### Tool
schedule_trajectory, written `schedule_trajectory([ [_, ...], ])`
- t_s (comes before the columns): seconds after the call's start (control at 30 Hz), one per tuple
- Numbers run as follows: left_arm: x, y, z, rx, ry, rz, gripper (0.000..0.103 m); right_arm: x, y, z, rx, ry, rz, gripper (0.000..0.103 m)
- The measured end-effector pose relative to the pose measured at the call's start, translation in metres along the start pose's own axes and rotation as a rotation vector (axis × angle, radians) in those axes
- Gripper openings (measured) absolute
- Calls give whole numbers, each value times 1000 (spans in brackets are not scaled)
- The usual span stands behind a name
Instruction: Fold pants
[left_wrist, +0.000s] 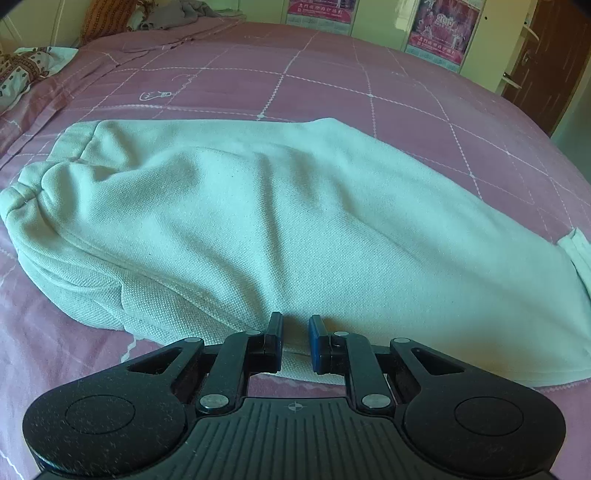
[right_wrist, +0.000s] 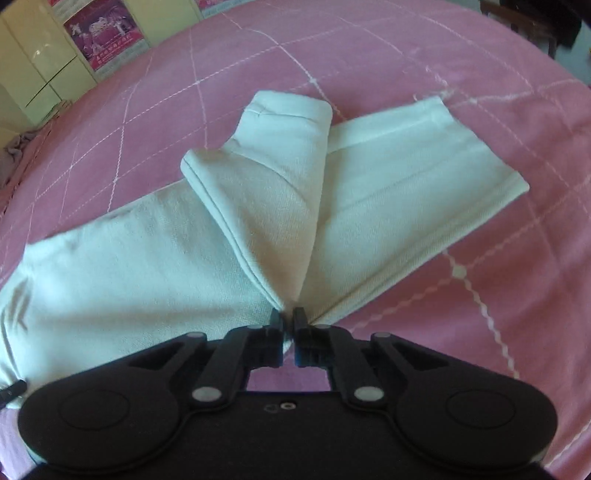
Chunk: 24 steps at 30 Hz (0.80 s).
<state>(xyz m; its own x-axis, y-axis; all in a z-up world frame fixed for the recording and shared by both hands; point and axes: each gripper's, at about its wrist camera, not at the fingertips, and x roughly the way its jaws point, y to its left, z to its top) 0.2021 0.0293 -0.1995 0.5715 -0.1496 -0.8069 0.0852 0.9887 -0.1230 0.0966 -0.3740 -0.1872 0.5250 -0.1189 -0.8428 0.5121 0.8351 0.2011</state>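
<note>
Bare pink checked bedspread (left_wrist: 332, 85) lies open beyond the pale green cotton pants (left_wrist: 258, 206); patterned pillows (left_wrist: 22, 70) crowd the far-left corner.

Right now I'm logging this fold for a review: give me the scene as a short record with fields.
garment: pale mint knit cotton pants, legs stacked
surface: pink quilted bedspread with white grid stitching
left gripper: shut on the pants' near edge
right gripper: shut on a pinched fold of a leg
leg ends: one hem flipped back
</note>
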Motion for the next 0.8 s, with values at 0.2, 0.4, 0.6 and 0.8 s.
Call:
schedule_trajectory([
  [0.2,1,-1,1,-9,2,13,15,-8,41,19,-261,-177,-185,70],
  [0.4,0,-2,0,-12,0,20,15,17,36,59,-163,-132,-177,21],
  [0.6,-1,-3,-1,0,-4,23,15,-13,19,99,51,-219,6,9],
  [0.8,-2,-5,-3,14,-14,32,15,-66,-19,86,191,-380,125,7],
])
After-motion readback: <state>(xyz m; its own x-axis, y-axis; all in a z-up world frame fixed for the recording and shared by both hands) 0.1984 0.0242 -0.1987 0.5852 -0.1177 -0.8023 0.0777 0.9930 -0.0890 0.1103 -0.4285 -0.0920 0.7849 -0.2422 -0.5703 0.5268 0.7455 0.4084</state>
